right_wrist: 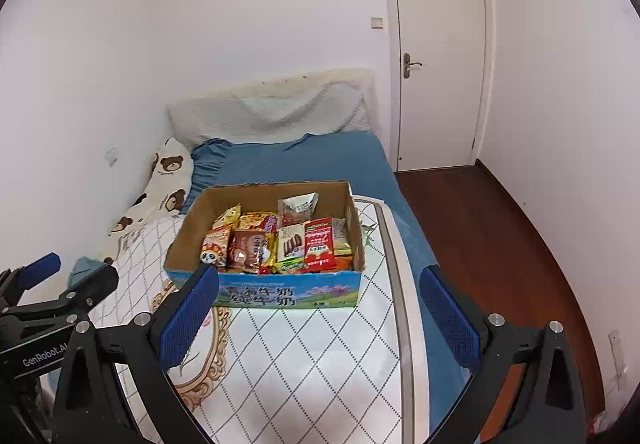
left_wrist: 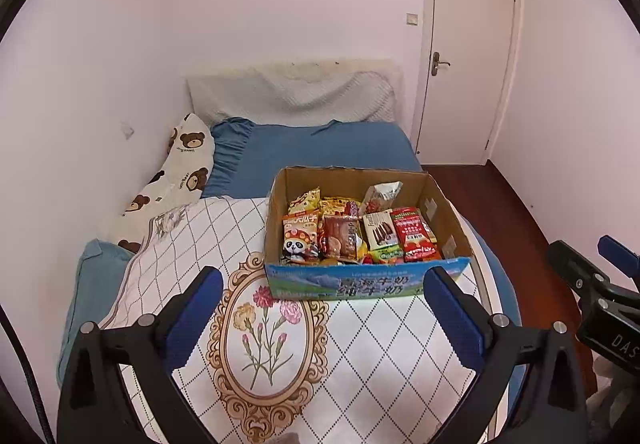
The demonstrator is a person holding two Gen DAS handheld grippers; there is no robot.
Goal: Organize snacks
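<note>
Cardboard box (left_wrist: 372,286) with blue printed front, packed with snack packets (left_wrist: 352,232), sitting on quilted white cover (left_wrist: 384,332) of bed (left_wrist: 320,148), toward its right edge. Left tongs (left_wrist: 322,316) gaping wide, nothing between pads, hovering near side of box. Right tongs (right_wrist: 320,318) likewise spread wide and empty, just right of the left pair. White door (right_wrist: 438,56) closed at far right.
</note>
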